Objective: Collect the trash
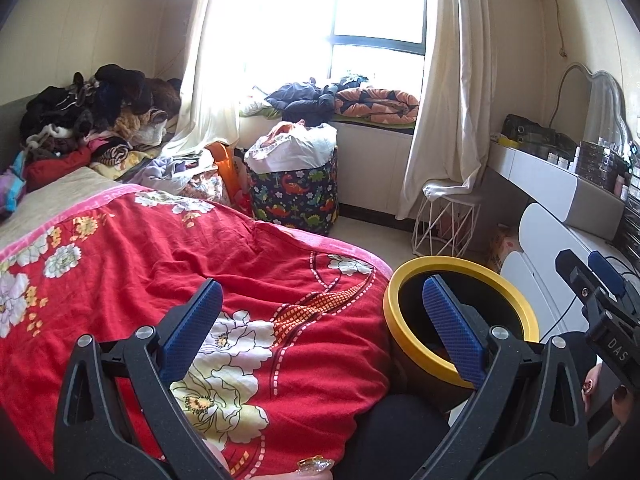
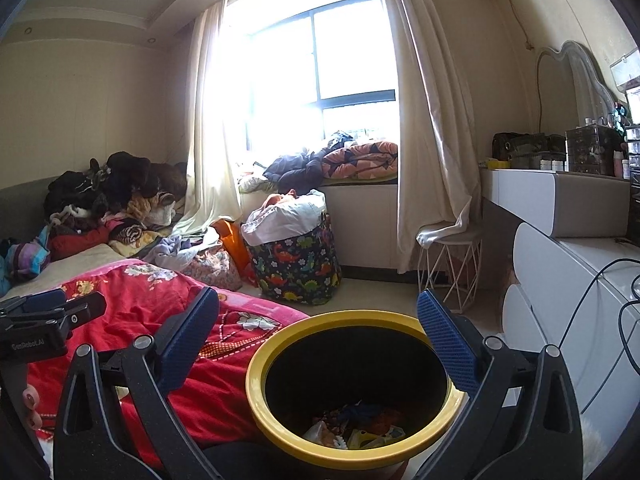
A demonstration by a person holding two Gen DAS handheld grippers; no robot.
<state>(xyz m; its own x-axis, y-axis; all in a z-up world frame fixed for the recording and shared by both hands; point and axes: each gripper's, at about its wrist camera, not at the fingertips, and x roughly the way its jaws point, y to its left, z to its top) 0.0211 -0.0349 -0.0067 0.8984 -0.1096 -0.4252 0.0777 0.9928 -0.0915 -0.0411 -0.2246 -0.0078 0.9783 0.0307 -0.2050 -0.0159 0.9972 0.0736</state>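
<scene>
Fingers of the left gripper are spread wide and hold nothing. They hang over the red blanket on the bed. The bin with the yellow rim stands to their right, beside the bed.

From the right wrist, the right gripper is spread wide and empty too. The bin sits right under it, between its fingers, so this hand is nearer. Trash lies at the bottom. I see no loose trash on the bed.

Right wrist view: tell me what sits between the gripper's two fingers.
The yellow-rimmed bin, open, with mixed trash at its bottom, sits between the right gripper fingers.
</scene>
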